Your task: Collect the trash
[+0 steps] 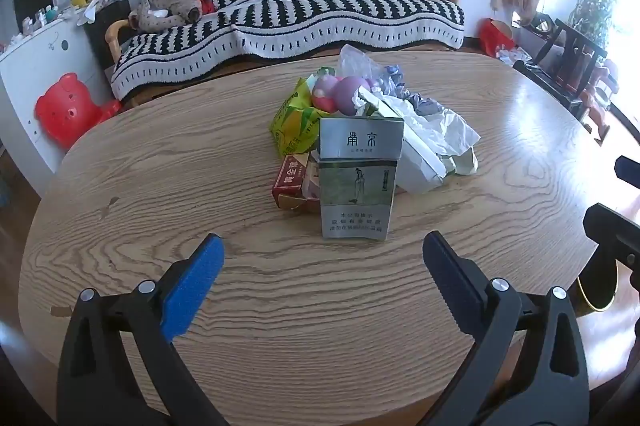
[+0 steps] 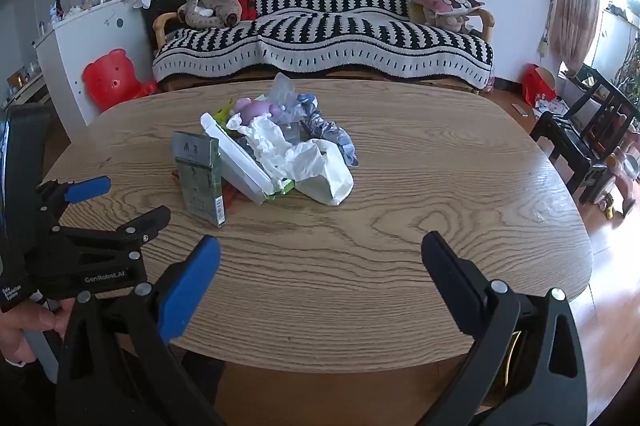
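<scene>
A heap of trash lies mid-table on the oval wooden table (image 1: 280, 298). At its front is a grey-green cigarette pack (image 1: 356, 182) with its lid flipped up. A red pack (image 1: 290, 182) and a yellow-green wrapper (image 1: 296, 124) lie to its left, with purple and pink balls (image 1: 344, 94) behind. White tissue (image 1: 436, 138) and a white box (image 1: 416, 162) lie to its right. My left gripper (image 1: 324, 242) is open just short of the grey-green pack, holding nothing. My right gripper (image 2: 322, 244) is open over bare table, right of the pack (image 2: 200, 178) and short of the tissue (image 2: 288, 150). The right wrist view shows the left gripper (image 2: 124, 202) at the left.
A striped sofa (image 2: 320, 38) stands behind the table, with a red bear stool (image 2: 114, 78) and a white cabinet (image 2: 92, 42) to the left. Dark chairs (image 2: 588, 142) stand at the right. A dark, yellow-rimmed thing (image 1: 596, 290) sits below the table's near right edge. A hand (image 2: 24, 326) holds the left gripper.
</scene>
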Action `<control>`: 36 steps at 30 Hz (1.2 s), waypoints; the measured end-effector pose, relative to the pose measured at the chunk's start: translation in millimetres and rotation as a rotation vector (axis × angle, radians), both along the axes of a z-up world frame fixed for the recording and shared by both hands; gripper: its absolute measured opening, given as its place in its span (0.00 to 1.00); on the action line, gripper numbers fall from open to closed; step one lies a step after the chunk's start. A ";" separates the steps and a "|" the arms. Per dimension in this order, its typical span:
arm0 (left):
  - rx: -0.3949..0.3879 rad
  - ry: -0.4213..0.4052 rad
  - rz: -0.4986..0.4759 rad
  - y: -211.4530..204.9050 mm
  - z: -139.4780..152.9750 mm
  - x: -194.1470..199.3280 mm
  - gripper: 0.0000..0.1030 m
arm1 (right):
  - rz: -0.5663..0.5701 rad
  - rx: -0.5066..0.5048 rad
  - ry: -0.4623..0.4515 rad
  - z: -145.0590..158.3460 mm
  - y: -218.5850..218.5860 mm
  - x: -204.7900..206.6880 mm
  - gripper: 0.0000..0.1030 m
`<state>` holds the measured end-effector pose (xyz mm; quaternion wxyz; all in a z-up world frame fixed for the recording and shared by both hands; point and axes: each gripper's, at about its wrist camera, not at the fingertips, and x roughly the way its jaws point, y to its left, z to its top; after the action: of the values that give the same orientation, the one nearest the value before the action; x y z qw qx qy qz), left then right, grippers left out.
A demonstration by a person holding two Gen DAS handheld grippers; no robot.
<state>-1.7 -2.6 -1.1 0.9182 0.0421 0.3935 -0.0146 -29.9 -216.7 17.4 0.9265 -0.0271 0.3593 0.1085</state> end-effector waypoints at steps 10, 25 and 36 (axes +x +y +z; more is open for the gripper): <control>0.000 0.001 0.001 -1.2 1.1 -0.4 0.94 | -0.003 0.001 -0.002 0.1 -0.9 1.4 0.95; 0.000 0.002 -0.002 -1.5 1.3 -1.1 0.94 | -0.001 -0.002 -0.003 0.2 -1.0 1.3 0.95; 0.001 0.001 -0.003 -2.0 1.4 -1.6 0.94 | -0.002 -0.002 -0.003 0.4 -1.1 1.2 0.95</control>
<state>-3.3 -4.6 0.3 0.9179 0.0433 0.3940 -0.0157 -28.7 -217.7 17.8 0.9271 -0.0281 0.3581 0.1073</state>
